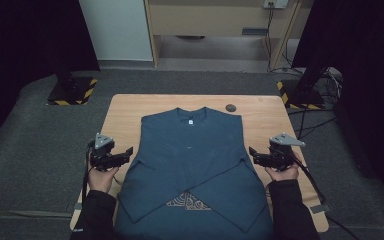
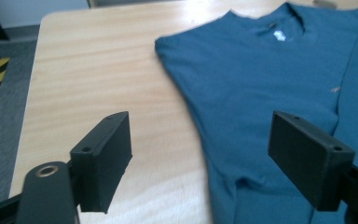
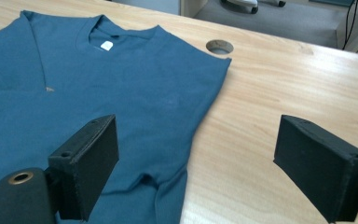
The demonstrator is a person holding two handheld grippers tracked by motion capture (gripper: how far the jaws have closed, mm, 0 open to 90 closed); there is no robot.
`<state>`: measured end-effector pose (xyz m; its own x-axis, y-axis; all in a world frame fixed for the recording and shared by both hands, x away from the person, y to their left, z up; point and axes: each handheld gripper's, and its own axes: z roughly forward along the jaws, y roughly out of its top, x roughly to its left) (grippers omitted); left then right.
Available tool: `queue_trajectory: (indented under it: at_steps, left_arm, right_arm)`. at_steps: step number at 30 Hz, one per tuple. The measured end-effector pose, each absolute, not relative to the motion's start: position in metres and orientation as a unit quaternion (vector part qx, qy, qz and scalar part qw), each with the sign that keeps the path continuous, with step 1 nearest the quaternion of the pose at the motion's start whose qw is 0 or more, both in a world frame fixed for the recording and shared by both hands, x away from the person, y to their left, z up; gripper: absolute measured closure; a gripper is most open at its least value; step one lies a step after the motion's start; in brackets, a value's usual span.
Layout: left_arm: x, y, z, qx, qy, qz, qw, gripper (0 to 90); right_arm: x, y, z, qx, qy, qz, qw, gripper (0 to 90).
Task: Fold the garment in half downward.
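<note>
A dark blue shirt [image 1: 192, 160] lies flat on the wooden table [image 1: 125, 112], collar toward the far edge, both sleeves folded across its front. In the high view my left gripper [image 1: 128, 151] hovers just off the shirt's left edge and my right gripper [image 1: 251, 151] just off its right edge, each pointing inward. Seen from the left gripper view, the left gripper [image 2: 200, 154] stands open above the shirt's [image 2: 261, 84] edge with nothing held. The right gripper [image 3: 200, 163] is likewise open over the shirt's [image 3: 98, 93] side seam, its jaws wide apart and nothing between them.
A round cable hole [image 1: 230, 107] sits in the table near the far right corner, also in the right gripper view as the hole [image 3: 219, 46]. Stands with yellow-black bases [image 1: 72, 92] flank the table on grey carpet. Cables trail at the right.
</note>
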<state>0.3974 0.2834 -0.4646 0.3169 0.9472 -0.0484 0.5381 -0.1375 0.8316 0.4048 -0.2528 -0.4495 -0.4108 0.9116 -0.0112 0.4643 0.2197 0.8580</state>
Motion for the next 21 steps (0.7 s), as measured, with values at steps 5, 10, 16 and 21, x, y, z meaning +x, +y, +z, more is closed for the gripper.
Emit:
queue_trajectory:
  at_steps: [5, 10, 16, 21]
  left_arm:
    - [0.408, 0.283, -0.462, 0.704, 0.523, 0.259, 0.406, 20.6]
    - [0.421, 0.282, -0.459, 0.708, 0.526, 0.256, 0.395, 20.1]
    - [0.437, 0.281, -0.455, 0.708, 0.528, 0.253, 0.395, 20.7]
    - [0.447, 0.277, -0.453, 0.709, 0.526, 0.255, 0.394, 21.0]
  right_arm:
    - [0.413, -0.248, -0.445, 0.466, 0.735, 0.411, 0.272, 13.1]
    - [0.424, -0.242, -0.442, 0.464, 0.737, 0.411, 0.270, 13.0]
    - [0.442, -0.233, -0.438, 0.458, 0.741, 0.411, 0.269, 12.7]
    - [0.455, -0.227, -0.435, 0.458, 0.741, 0.413, 0.266, 12.4]
